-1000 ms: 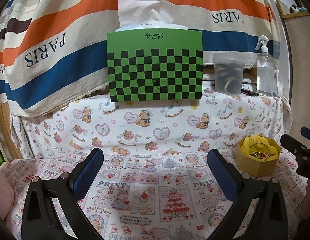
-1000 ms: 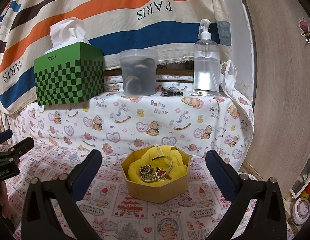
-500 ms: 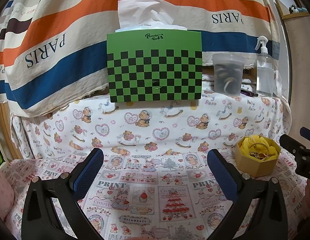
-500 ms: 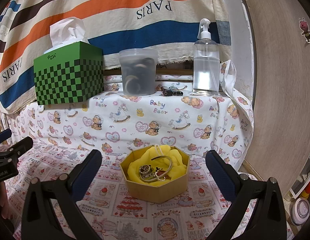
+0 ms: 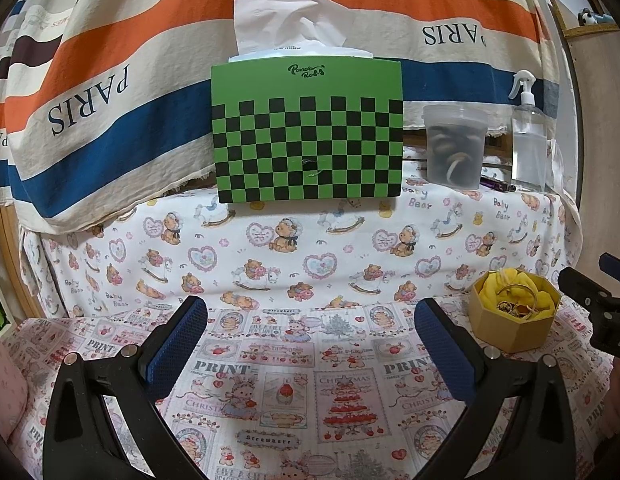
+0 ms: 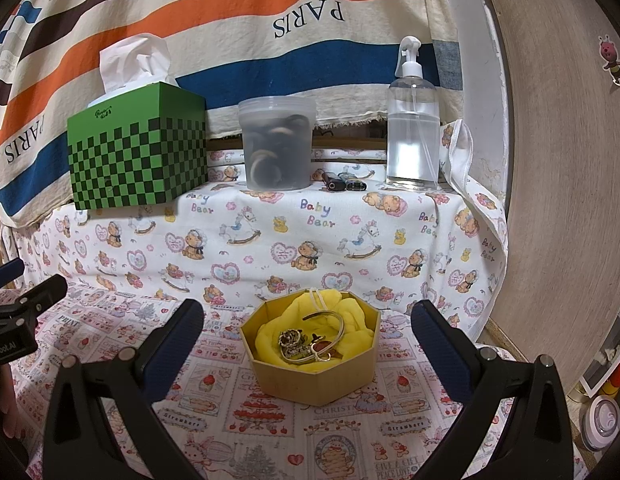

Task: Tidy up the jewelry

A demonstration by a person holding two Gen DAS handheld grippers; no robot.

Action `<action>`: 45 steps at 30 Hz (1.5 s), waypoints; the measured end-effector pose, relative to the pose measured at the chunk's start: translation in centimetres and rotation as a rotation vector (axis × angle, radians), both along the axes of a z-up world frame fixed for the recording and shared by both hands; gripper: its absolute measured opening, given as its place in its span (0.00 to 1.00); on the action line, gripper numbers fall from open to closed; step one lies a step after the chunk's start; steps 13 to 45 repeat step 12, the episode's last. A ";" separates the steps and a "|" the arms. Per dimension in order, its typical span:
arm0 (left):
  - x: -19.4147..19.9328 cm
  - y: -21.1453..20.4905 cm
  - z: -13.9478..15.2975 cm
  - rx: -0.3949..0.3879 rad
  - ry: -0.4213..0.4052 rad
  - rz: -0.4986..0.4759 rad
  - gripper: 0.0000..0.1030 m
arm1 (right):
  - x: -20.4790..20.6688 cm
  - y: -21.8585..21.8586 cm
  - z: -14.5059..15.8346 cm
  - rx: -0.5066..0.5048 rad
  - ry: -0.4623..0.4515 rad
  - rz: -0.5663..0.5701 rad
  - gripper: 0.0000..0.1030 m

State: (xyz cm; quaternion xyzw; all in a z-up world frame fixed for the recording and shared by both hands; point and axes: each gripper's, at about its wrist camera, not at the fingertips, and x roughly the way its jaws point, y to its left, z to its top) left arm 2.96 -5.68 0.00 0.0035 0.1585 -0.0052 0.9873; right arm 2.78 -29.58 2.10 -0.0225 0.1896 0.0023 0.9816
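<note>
Nothing moves much since before; both tongs, left tongs [image 5: 310, 344] and right tongs [image 6: 306, 344], hang apart, right ones framing the jewelry box [image 6: 310, 356] for reaching in.

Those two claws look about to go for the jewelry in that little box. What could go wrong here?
The rings and bangle lie tangled on soft yellow cloth, so the open right gripper might lift several pieces, or snag the cloth. The light hexagonal box could also slide or tip on the printed tablecloth if bumped.

both wrist views face the shelf; both share the tissue box [image 5: 308, 132].
</note>
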 end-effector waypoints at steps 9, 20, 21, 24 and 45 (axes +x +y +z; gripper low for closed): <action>-0.1 -0.1 0.0 0.002 0.002 -0.004 1.00 | 0.1 0.0 0.0 0.000 0.001 0.001 1.00; 0.0 -0.1 -0.1 0.002 0.004 -0.002 1.00 | 0.1 0.0 0.0 0.000 0.001 0.000 1.00; 0.0 -0.1 -0.1 0.002 0.004 -0.002 1.00 | 0.1 0.0 0.0 0.000 0.001 0.000 1.00; 0.0 -0.1 -0.1 0.002 0.004 -0.002 1.00 | 0.1 0.0 0.0 0.000 0.001 0.000 1.00; 0.0 -0.1 -0.1 0.002 0.004 -0.002 1.00 | 0.1 0.0 0.0 0.000 0.001 0.000 1.00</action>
